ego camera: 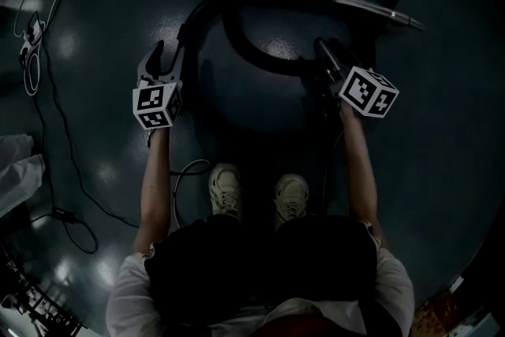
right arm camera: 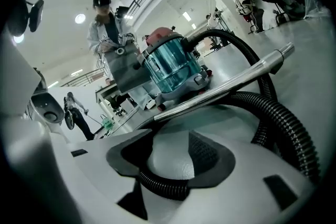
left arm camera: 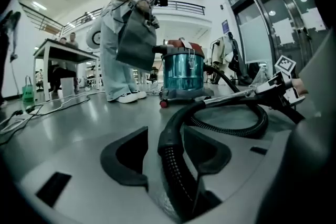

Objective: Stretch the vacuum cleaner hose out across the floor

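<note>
Across the floor (ego camera: 95, 170) ahead of your feet, the teal vacuum cleaner (left arm camera: 182, 73) stands beyond its looped black hose (left arm camera: 219, 131) and metal wand (right arm camera: 226, 84). Your left gripper (left arm camera: 165, 144) has its jaws apart with the hose running between them. Your right gripper (right arm camera: 170, 149) is spread wide above another stretch.

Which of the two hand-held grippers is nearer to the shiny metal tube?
The right hand-held gripper: the metal tube runs just beyond its jaws, while the left hand-held gripper sits farther off.
</note>
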Demonstrator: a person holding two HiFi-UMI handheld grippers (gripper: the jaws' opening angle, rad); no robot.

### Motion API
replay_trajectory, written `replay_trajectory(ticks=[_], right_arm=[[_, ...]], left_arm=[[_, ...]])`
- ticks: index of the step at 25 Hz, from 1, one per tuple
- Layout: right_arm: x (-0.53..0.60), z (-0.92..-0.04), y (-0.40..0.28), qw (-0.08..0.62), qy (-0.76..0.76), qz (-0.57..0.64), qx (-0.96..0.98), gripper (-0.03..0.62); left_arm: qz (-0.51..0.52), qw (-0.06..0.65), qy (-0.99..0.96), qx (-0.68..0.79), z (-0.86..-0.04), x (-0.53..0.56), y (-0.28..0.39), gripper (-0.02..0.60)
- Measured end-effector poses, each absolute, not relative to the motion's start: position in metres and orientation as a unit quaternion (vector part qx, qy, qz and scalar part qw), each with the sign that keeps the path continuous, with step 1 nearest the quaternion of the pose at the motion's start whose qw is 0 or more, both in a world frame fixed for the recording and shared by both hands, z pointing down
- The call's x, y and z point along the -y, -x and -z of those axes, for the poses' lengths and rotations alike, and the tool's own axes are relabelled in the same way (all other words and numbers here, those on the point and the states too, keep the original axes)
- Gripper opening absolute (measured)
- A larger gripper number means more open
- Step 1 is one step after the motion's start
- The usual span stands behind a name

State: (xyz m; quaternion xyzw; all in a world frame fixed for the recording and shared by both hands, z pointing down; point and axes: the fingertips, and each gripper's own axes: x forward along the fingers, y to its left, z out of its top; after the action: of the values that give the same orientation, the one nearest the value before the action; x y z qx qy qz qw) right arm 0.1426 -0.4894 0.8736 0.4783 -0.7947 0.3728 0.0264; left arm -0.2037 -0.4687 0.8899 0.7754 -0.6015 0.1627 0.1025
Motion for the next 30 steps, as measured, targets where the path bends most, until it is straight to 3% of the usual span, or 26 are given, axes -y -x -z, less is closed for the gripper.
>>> replay_trajectory(ticks=[9, 16, 20, 28, 30], right_arm=[[0.436, -0.891, -0.169, 0.068, -0.488, -0.409, 0.768, 0.219], [0.385, -0.886, -0.193, 0.209, -0.518, -0.354, 0.75, 0.219], [0.348, -0.902, -0.223, 0.209, -0.554, -0.396, 0.702, 0.219], [0.315, -0.934, -0.213, 0.208, -0.541, -0.488, 0.652, 0.219], [0.31, -0.941, -0.215, 0.181, -0.536, -0.529, 0.633, 0.219]], left_arm=[[-0.213, 0.024, -0.851, 0.48, -0.861, 0.561, 0.127, 0.202], [-0.31, 0.007, -0.847, 0.432, -0.891, 0.595, 0.1, 0.202], [-0.33, 0.036, -0.834, 0.44, -0.908, 0.605, 0.11, 0.202], [-0.381, 0.026, -0.829, 0.409, -0.93, 0.618, 0.093, 0.201], [-0.375, 0.042, -0.832, 0.407, -0.932, 0.62, 0.095, 0.201]])
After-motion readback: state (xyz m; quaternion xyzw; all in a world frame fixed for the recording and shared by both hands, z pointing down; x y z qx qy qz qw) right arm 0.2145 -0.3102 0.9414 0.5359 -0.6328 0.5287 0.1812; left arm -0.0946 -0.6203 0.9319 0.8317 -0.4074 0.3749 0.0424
